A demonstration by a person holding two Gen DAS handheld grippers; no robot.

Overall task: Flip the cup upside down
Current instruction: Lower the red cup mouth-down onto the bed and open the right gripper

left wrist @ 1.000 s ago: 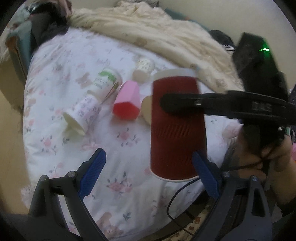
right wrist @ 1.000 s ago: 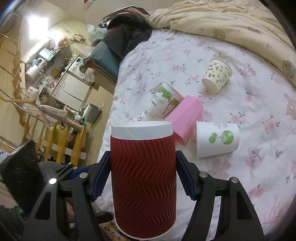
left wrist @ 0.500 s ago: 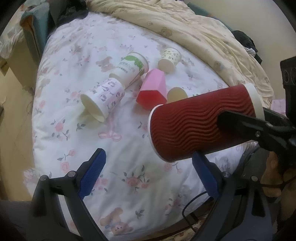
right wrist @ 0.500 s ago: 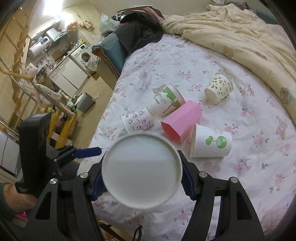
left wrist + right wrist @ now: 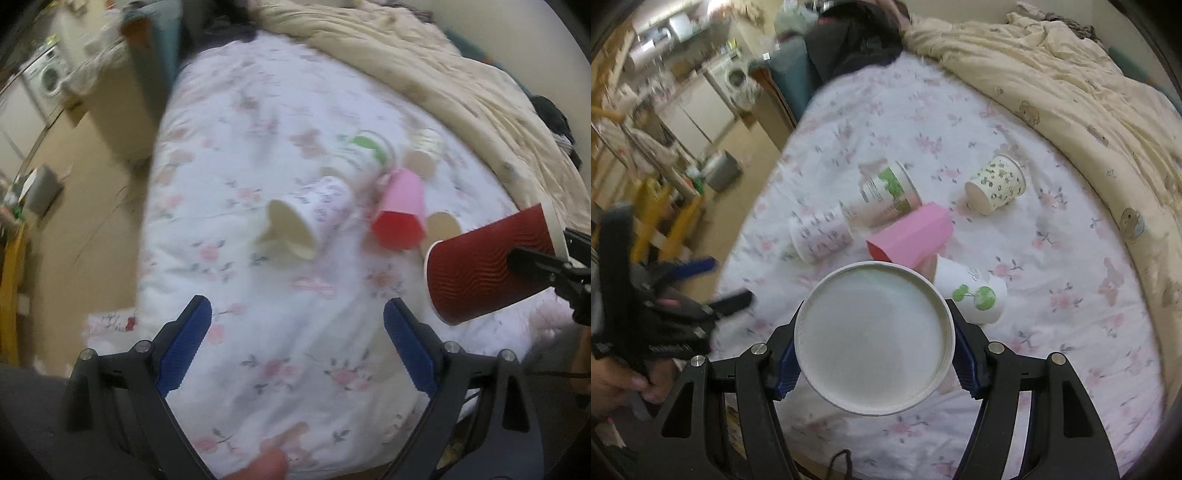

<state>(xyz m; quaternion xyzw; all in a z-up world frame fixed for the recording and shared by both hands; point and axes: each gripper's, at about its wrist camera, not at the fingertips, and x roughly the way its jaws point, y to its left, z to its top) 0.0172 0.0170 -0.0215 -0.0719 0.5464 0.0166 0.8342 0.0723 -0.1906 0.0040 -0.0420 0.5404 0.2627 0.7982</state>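
Red corrugated paper cup [image 5: 487,266], clamped sideways in the right gripper [image 5: 874,350] above the floral bed [image 5: 295,350], is judged mid-flip, further rotation being needed; the left gripper [image 5: 295,347] is held apart, empty.

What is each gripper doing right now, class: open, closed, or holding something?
Left gripper: open, holding nothing, above the floral bedsheet.
Right gripper: closed on the red cup, which lies sideways in its grip.
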